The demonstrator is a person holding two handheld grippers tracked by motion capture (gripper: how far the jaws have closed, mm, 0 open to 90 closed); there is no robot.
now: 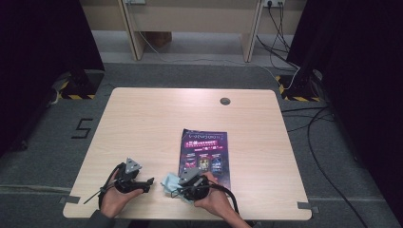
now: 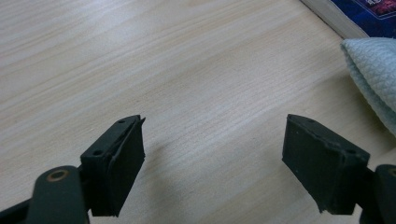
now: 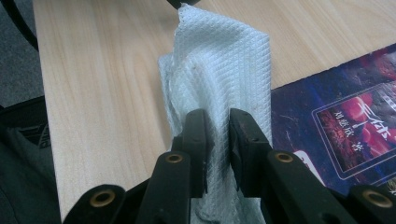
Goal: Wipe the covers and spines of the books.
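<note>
Between the pads of the right gripper (image 3: 217,154) sat a pale blue cloth (image 3: 219,74), pinched tight, while beside it the left gripper (image 2: 212,163) gaped wide, holding nothing.

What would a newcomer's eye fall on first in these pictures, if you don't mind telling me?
Most likely the dark purple book lying flat on the pale wooden table, right of centre near the front edge. Next, the light blue cloth pinched between the jaws of the right gripper, at the book's near left corner. The left gripper stands open over bare wood just to the left of the cloth.
</note>
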